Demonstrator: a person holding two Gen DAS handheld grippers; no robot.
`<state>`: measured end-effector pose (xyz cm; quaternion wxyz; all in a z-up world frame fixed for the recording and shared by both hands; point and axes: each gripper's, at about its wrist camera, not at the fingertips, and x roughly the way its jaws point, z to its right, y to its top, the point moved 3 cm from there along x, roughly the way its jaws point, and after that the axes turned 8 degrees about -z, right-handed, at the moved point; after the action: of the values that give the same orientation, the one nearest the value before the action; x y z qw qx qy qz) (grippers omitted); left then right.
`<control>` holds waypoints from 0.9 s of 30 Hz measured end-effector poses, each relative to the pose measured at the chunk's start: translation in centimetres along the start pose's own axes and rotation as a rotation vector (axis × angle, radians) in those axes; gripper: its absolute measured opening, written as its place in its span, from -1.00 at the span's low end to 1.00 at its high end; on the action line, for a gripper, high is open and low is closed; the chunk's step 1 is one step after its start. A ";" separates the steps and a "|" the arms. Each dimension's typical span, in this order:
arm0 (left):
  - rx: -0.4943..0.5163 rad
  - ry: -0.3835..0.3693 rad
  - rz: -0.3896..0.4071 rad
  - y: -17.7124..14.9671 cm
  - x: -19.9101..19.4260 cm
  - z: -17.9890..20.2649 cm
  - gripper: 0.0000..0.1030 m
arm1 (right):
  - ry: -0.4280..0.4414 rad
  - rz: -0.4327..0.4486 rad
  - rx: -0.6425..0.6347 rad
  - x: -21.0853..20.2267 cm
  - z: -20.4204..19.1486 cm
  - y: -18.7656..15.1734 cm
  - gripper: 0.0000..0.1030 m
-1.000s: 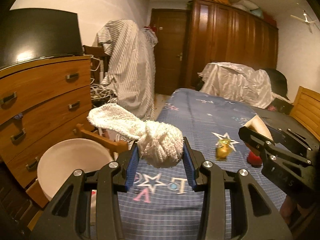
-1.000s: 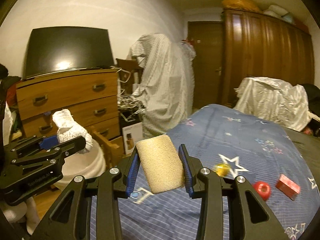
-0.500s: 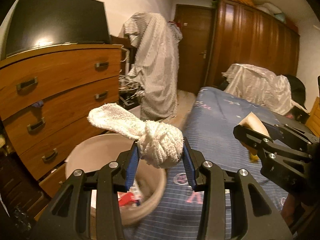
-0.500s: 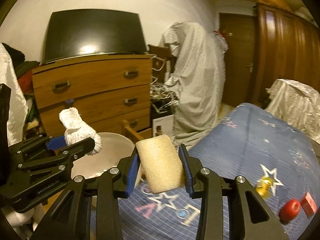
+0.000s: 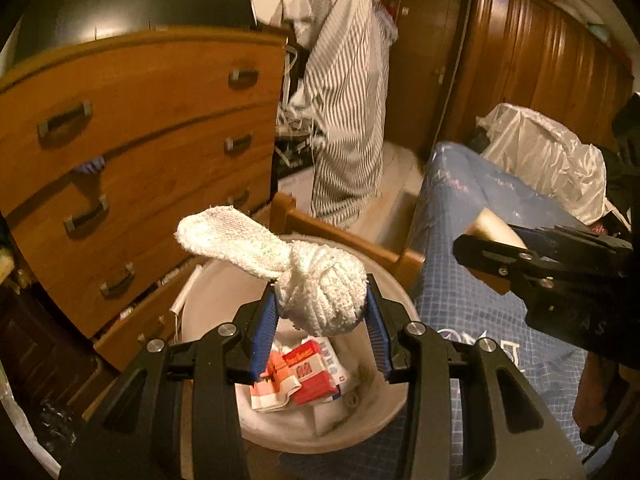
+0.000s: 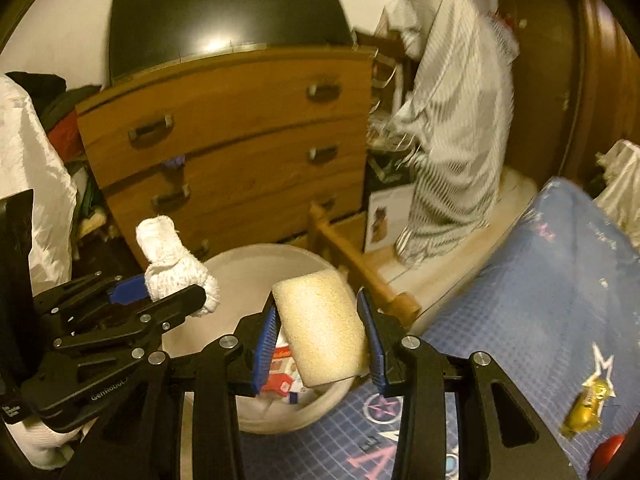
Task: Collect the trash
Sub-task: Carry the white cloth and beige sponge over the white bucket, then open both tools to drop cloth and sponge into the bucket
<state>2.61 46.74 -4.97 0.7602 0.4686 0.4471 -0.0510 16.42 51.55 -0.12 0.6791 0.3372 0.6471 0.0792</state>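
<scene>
Hanging over a white bucket [image 5: 394, 292], the left gripper [image 5: 320, 312] is pinching a knotted white cloth [image 5: 324, 296] between its 2 blue pads [image 5: 265, 326], with the loose tail of the cloth sticking out up and to the left. The bucket is sitting at the edge of a bed covered in a blue star-printed sheet [image 5: 472, 292], just beside a wooden bed rail [image 5: 340, 236], and it is already holding a red and white packet [image 5: 310, 372] along with crumpled paper wrappers [image 5: 272, 394] at its bottom.

Seen from the right wrist, the right gripper [image 6: 320, 332] is squeezing a yellow sponge [image 6: 320, 328] between its own blue pads [image 6: 267, 340], the sponge standing nearly upright and reaching above the fingertips. It is hovering above the near rim of the same bucket [image 6: 248, 264], with the left gripper [image 6: 160, 292] and its cloth [image 6: 172, 264] showing at the left of that view, also over the bucket's rim.

Lying farther right on the sheet [image 6: 540, 280] are a yellow wrapped item [image 6: 588, 404] and a red object [image 6: 610, 452], the latter partly cut off by the picture's edge. A wooden chest of drawers [image 6: 240, 132] with a dark screen [image 6: 224, 12] on top is standing behind the bucket, and a striped cloth [image 6: 452, 120] is draped over something beside it.
</scene>
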 end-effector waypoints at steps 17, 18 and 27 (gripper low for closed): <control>-0.044 0.028 -0.192 -0.4 5.5 -5.7 -0.24 | 0.065 -0.244 -0.001 9.5 1.1 0.8 -0.22; -0.044 0.030 -0.195 -0.5 5.6 -5.9 -0.24 | 0.066 -0.244 0.000 9.5 1.2 0.8 -0.22; -0.046 0.033 -0.193 -0.5 5.8 -5.9 -0.18 | 0.069 -0.237 -0.003 9.6 1.5 0.8 -0.20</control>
<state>2.09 52.91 -10.50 0.7549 0.4064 0.5037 -0.1062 19.47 56.81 -7.71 0.6616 0.2543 0.7054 0.0107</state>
